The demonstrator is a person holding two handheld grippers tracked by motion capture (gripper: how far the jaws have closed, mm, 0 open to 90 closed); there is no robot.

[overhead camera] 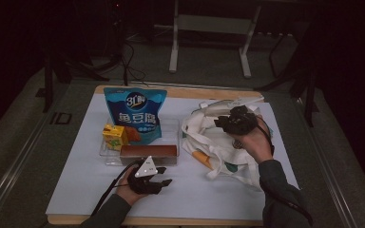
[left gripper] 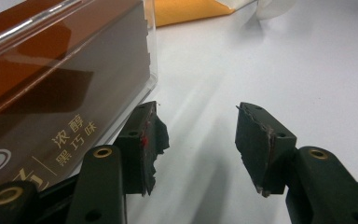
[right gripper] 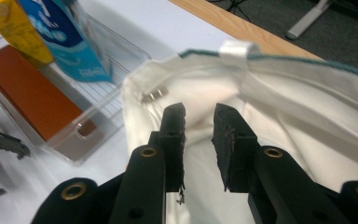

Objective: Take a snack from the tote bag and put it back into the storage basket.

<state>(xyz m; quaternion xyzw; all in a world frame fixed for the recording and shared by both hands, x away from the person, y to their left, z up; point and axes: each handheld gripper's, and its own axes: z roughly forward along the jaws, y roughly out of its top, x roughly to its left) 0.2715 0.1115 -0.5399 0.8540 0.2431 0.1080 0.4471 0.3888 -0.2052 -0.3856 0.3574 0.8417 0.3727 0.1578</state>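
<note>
High view: left hand-held gripper (overhead camera: 164, 175) rests open on the tabletop (overhead camera: 76, 180) just beside the brown box (overhead camera: 148, 152) in the clear tray (overhead camera: 105, 154). Farther off, right hand-held gripper (overhead camera: 220, 122), jaws narrowly parted around nothing, hovers over the white tote bag (overhead camera: 204, 137).

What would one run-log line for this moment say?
left gripper: open, empty, beside brown box | right gripper: jaws open, nothing gripped, at white tote bag mouth | box in clear tray

Not much I can actually read from my end: the blue snack bag (overhead camera: 135, 113) says 鱼豆腐 in big white characters with a round "3" logo above it, and the brown box (left gripper: 51, 93) has 浓醇黑巧味 in gold on its side.
</note>
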